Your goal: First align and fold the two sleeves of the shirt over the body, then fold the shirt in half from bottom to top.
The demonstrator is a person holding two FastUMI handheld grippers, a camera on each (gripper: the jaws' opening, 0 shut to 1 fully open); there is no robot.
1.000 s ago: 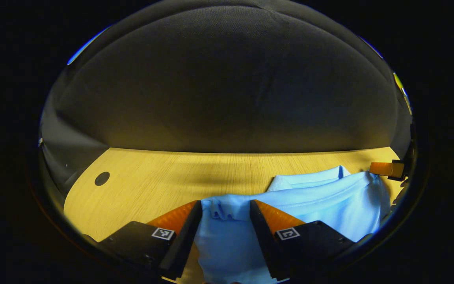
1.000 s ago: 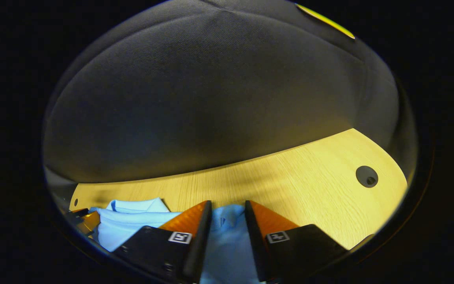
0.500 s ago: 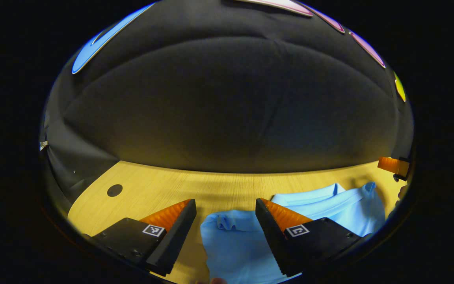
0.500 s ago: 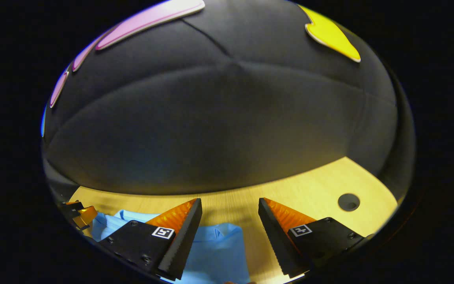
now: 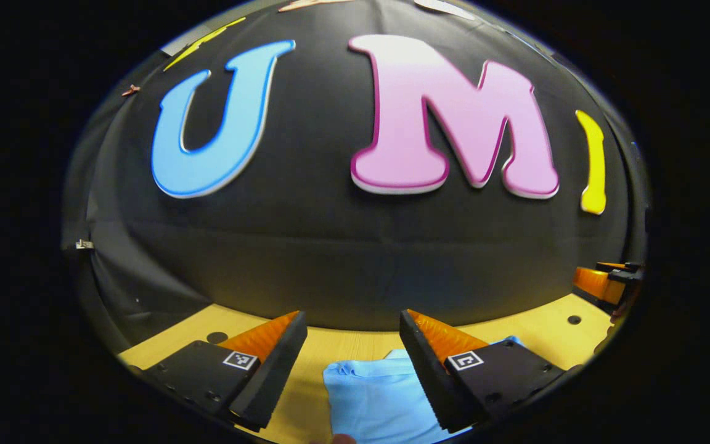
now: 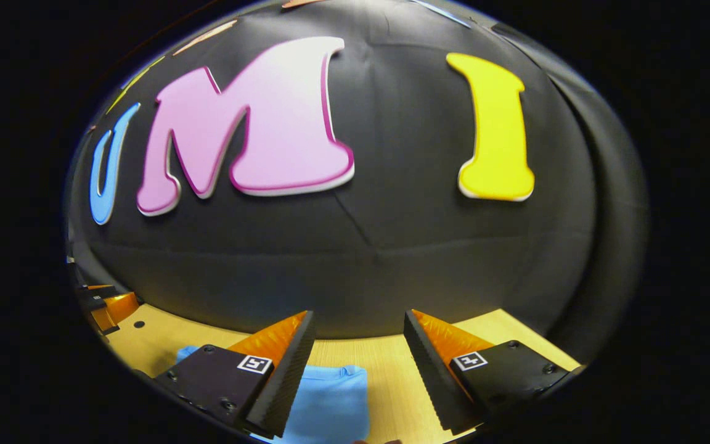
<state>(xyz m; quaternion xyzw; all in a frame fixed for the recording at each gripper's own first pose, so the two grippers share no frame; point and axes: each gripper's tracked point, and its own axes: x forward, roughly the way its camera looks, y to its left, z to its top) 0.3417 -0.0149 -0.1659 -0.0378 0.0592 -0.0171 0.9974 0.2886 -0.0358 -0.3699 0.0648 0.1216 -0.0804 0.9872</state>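
The light blue shirt (image 5: 370,394) lies folded on the wooden table (image 5: 309,385), low in the left gripper view. My left gripper (image 5: 353,324) hangs open above it, holding nothing, its jaws wide apart. In the right gripper view the shirt (image 6: 330,401) shows below and left of centre. My right gripper (image 6: 359,324) is open too, lifted off the cloth. Each view catches the other gripper at its edge: the right gripper (image 5: 604,283) at the far right, the left gripper (image 6: 105,308) at the far left.
The table (image 6: 392,382) ends at the black cloth wall close behind the shirt. Round cable holes sit in the tabletop: one cable hole (image 5: 216,337) at the left, another cable hole (image 5: 573,319) at the right.
Both grippers let go of the shirt's folded edge, opened wide, and rose and tilted up, so the wall now shows more and the shirt lies flat below.
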